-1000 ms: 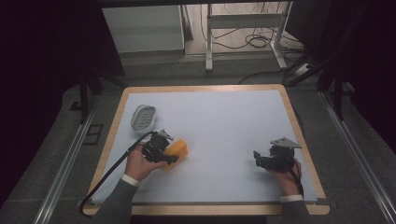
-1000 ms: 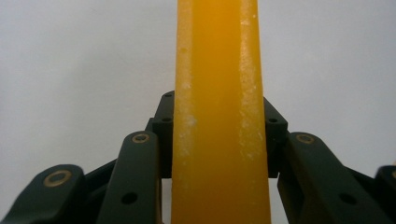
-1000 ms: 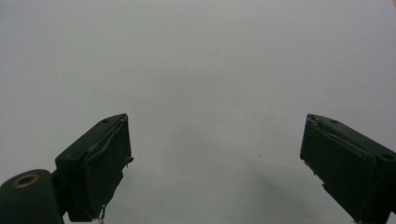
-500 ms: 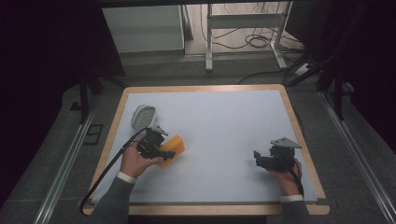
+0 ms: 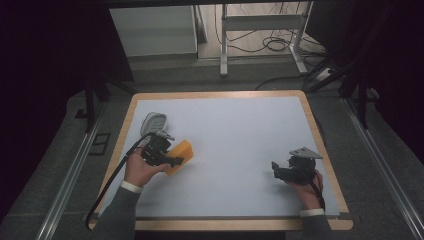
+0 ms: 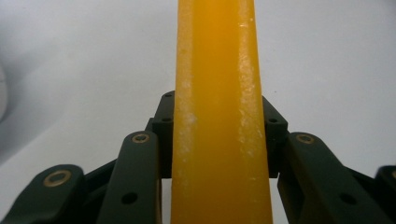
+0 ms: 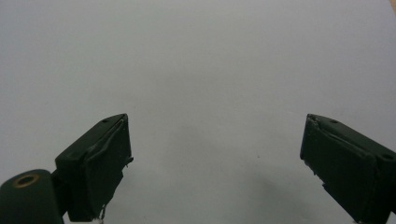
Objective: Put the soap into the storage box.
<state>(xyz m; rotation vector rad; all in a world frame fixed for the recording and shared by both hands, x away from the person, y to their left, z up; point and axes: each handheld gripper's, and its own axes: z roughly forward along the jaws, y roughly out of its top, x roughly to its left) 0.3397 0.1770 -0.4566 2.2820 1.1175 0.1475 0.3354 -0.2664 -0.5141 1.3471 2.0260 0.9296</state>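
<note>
Jaws of the left gripper [image 5: 167, 159] clamp the yellow block [image 5: 181, 152]; at four o'clock, right gripper [image 7: 215, 154] gapes wide.

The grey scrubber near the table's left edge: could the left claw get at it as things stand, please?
Probably not yet. The left claw is shut on the orange block, so it has no free grip, though the grey scrubber lies close beyond it with bare table between.
</note>
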